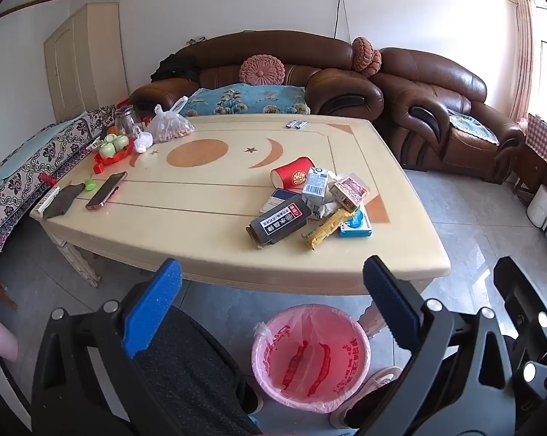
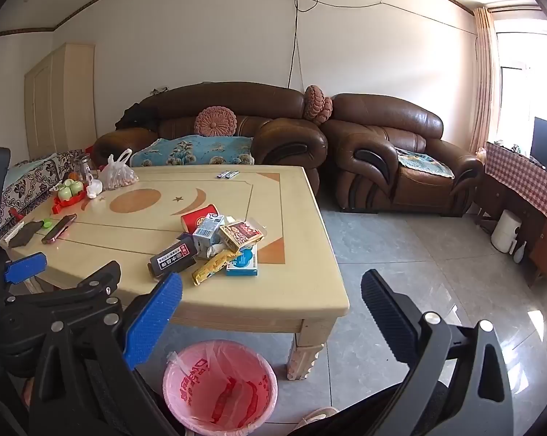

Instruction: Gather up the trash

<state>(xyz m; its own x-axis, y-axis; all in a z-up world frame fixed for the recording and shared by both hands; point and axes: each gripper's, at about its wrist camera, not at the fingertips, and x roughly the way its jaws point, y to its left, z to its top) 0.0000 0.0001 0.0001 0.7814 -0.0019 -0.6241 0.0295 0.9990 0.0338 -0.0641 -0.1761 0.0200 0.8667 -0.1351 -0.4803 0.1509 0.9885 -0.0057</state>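
Evidently no pickup has begun: both the left hand-held gripper [image 1: 271,290] and the right hand-held gripper [image 2: 271,307] stand wide and empty. The trash pile [image 1: 310,200] sits on the surface [image 1: 201,239]; the pink-lined bin [image 1: 310,359] waits below. Next move, I judge: reach one item.

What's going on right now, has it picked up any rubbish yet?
Left gripper open, empty. Right gripper open, empty. Trash pile untouched on table; pink-lined bin below. Nothing in the way.
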